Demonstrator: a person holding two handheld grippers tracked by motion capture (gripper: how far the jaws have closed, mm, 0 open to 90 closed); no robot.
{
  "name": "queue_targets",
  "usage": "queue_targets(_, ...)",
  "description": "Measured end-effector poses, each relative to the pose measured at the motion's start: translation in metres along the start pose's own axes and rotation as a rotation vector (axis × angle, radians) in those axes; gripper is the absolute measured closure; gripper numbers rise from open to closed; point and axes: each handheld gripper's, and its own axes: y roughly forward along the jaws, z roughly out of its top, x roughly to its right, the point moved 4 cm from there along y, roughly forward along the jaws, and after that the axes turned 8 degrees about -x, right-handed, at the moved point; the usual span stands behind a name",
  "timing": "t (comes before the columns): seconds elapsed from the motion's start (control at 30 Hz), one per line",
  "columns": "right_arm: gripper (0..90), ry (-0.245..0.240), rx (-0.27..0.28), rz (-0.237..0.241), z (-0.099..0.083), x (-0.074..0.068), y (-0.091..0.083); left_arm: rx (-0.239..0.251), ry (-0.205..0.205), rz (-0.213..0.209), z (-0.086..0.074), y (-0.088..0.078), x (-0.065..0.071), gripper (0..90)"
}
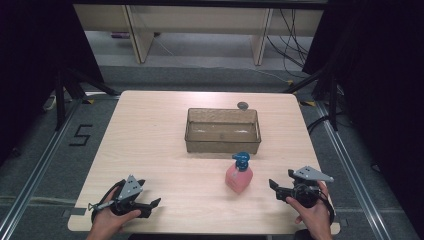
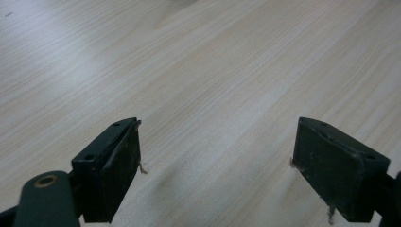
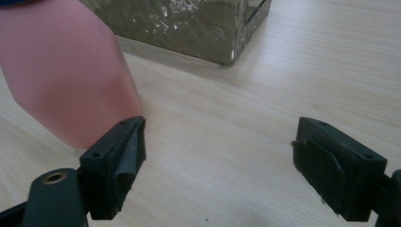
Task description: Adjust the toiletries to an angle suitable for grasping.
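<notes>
A pink soap bottle [image 1: 238, 176] with a blue pump top [image 1: 241, 161] stands upright on the wooden table [image 1: 165, 140], just in front of a clear rectangular bin [image 1: 223, 131]. My right gripper [image 1: 275, 186] is open a short way to the right of the bottle, jaws pointing toward it. In the right gripper view the bottle [image 3: 66, 80] looms ahead of the left jaw, and the bin [image 3: 189, 28] lies behind it; the gripper [image 3: 217, 156] holds nothing. My left gripper [image 1: 154, 204] rests open near the table's front left; its own view [image 2: 217, 156] has bare wood between the jaws.
A small dark round object [image 1: 242, 105] lies behind the bin near the table's far edge. Beyond the table are a grey floor, cables and furniture legs. Black stands flank both sides.
</notes>
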Motion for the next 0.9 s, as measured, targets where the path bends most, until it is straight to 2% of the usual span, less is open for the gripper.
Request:
queue_targets(0.03, 18.7, 0.006, 0.002, 0.003, 0.000, -0.001, 0.000, -0.001, 0.000, 0.000, 0.000, 0.000, 0.000, 15.6)
queue_targets(0.07, 18.8, -0.024, 0.014, 0.001, 0.001, 0.000, 0.001, -0.001, -0.010, -0.001, 0.000, 0.000, 0.000, 15.6)
queue_targets(0.1, 18.8, -0.045, 0.021, -0.015, 0.002, 0.001, 0.000, 0.001, 0.003, -0.002, 0.000, 0.000, -0.001, 15.5)
queue_targets(0.2, 18.8, -0.043, 0.027, -0.013, 0.002, 0.000, -0.001, 0.000, -0.007, -0.001, 0.000, 0.000, 0.000, 15.5)
queue_targets(0.27, 19.0, -0.037, 0.035, -0.002, 0.003, -0.001, -0.001, 0.001, 0.008, -0.001, 0.000, 0.000, -0.001, 15.5)
queue_targets(0.37, 19.1, -0.051, 0.050, -0.008, 0.004, -0.001, -0.002, -0.006, 0.010, -0.007, 0.000, 0.000, -0.001, 15.5)
queue_targets(0.4, 19.1, -0.050, 0.056, -0.004, 0.004, -0.002, -0.001, -0.008, -0.005, -0.013, -0.001, 0.000, 0.000, 15.5)
queue_targets(0.43, 18.9, -0.046, 0.047, 0.001, 0.004, -0.003, -0.002, 0.001, -0.014, 0.001, 0.000, 0.001, 0.000, 15.6)
queue_targets(0.5, 18.2, -0.057, 0.040, 0.020, 0.004, -0.005, -0.001, 0.001, 0.003, 0.001, 0.000, 0.000, -0.001, 15.6)
queue_targets(0.6, 17.0, -0.060, 0.046, 0.036, 0.004, -0.009, -0.001, 0.003, -0.007, 0.000, 0.000, 0.000, -0.001, 15.5)
queue_targets(0.63, 16.5, -0.082, 0.057, 0.028, 0.005, -0.009, -0.002, 0.003, -0.015, -0.005, 0.000, 0.000, 0.000, 15.5)
queue_targets(0.7, 15.7, -0.059, 0.072, 0.056, 0.007, -0.013, -0.003, 0.002, -0.008, -0.001, 0.000, 0.000, 0.000, 15.6)
queue_targets(0.9, 15.8, -0.071, 0.115, 0.085, 0.010, -0.017, -0.005, 0.001, -0.005, -0.001, 0.000, 0.000, -0.001, 15.5)
